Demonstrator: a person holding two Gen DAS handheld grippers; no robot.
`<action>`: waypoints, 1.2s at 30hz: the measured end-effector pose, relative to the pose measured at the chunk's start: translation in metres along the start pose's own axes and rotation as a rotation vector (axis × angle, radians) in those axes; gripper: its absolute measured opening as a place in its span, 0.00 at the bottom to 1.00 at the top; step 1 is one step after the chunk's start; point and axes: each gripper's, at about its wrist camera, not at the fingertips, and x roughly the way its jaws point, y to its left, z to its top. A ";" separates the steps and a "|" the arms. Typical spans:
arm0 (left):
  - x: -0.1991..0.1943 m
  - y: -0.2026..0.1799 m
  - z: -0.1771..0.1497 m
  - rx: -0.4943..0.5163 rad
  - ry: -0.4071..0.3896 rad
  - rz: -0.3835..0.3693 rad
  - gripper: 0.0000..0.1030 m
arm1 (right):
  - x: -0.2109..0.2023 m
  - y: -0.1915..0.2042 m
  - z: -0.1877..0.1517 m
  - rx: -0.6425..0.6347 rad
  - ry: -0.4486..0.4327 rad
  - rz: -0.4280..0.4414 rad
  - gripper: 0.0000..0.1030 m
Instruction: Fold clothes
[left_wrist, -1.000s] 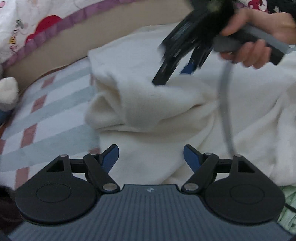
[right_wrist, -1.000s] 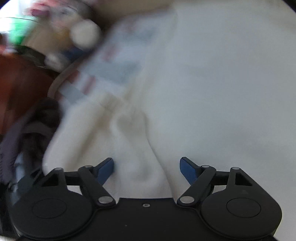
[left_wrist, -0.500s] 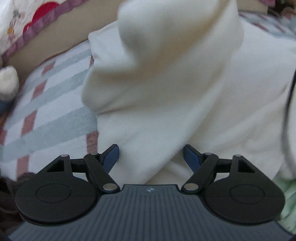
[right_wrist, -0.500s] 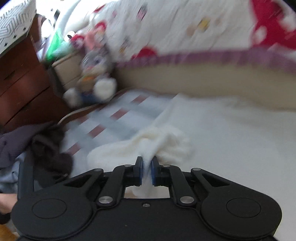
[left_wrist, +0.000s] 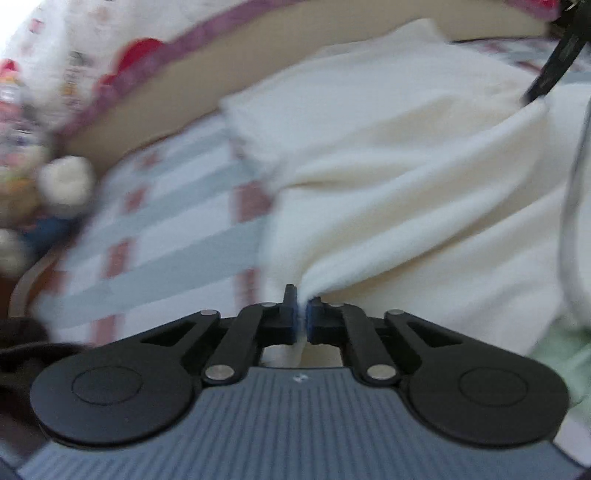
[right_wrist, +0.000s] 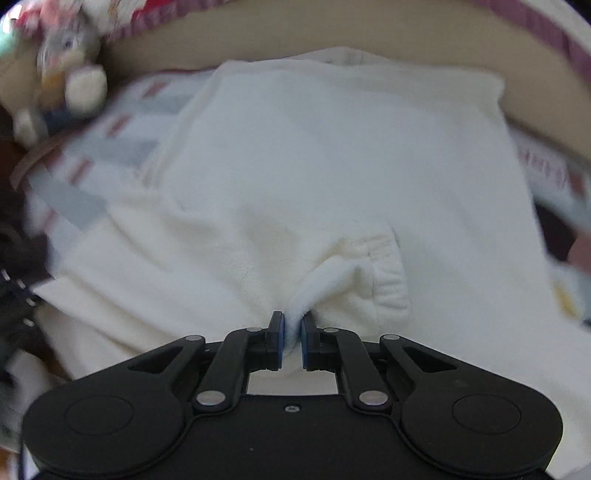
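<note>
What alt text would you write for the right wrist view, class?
The right claw is shut on a fold of a cream fleece garment spread over a checked bedsheet, with a blurred plush toy at upper left.

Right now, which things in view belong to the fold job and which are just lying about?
Job:
- cream fleece garment
- left gripper, shut on its edge
- right gripper, shut on a fold

Lying about:
- stuffed toy
- checked bedsheet
- dark clothing

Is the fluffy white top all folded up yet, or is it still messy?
Still messy. The white top lies rumpled across the bed, with one cuff bunched near the right tool. Both tools pinch its fabric; the left tool has just closed.
</note>
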 end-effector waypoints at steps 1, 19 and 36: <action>0.002 0.008 -0.003 -0.040 0.031 -0.017 0.04 | 0.003 0.000 0.001 0.003 0.021 0.019 0.10; 0.030 0.040 -0.015 -0.144 0.235 0.014 0.05 | -0.017 -0.073 0.033 0.188 -0.056 0.261 0.49; 0.006 0.082 0.056 -0.272 -0.068 -0.326 0.73 | 0.050 -0.104 -0.003 0.412 0.018 0.233 0.54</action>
